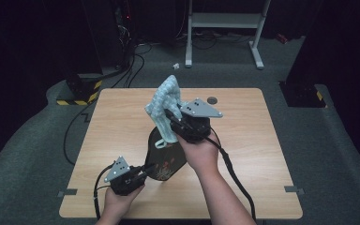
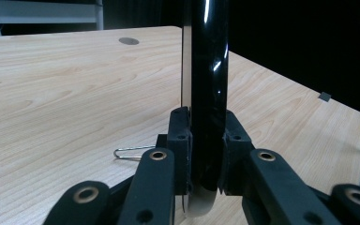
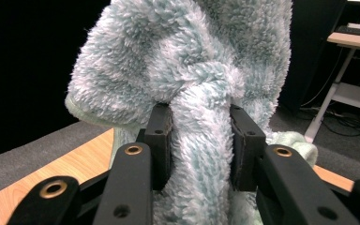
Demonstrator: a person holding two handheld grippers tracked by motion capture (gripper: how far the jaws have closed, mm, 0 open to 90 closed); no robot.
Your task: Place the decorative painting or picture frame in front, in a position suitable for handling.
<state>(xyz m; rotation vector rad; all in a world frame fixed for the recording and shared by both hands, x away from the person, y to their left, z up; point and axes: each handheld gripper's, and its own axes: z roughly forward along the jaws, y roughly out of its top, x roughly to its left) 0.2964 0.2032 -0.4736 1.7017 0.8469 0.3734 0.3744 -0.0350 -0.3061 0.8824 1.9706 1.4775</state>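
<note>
Left gripper (image 1: 146,169) sat near the table's (image 1: 122,122) 6 o'clock edge, jaws pinched on the rim of a glossy black dish (image 1: 165,157) with a reddish pattern, which lay just below table centre; in the left gripper view that dark rim (image 2: 205,93) stood upright between the pads, a wire clip (image 2: 131,153) lying on the wood at 9 o'clock of them. Right gripper (image 1: 172,121) hung at about 12 o'clock of the dish, jaws clamped on a fluffy pale-blue cloth (image 1: 165,107) lifted above it, bunched tight between the pads (image 3: 161,140) in the right gripper view.
</note>
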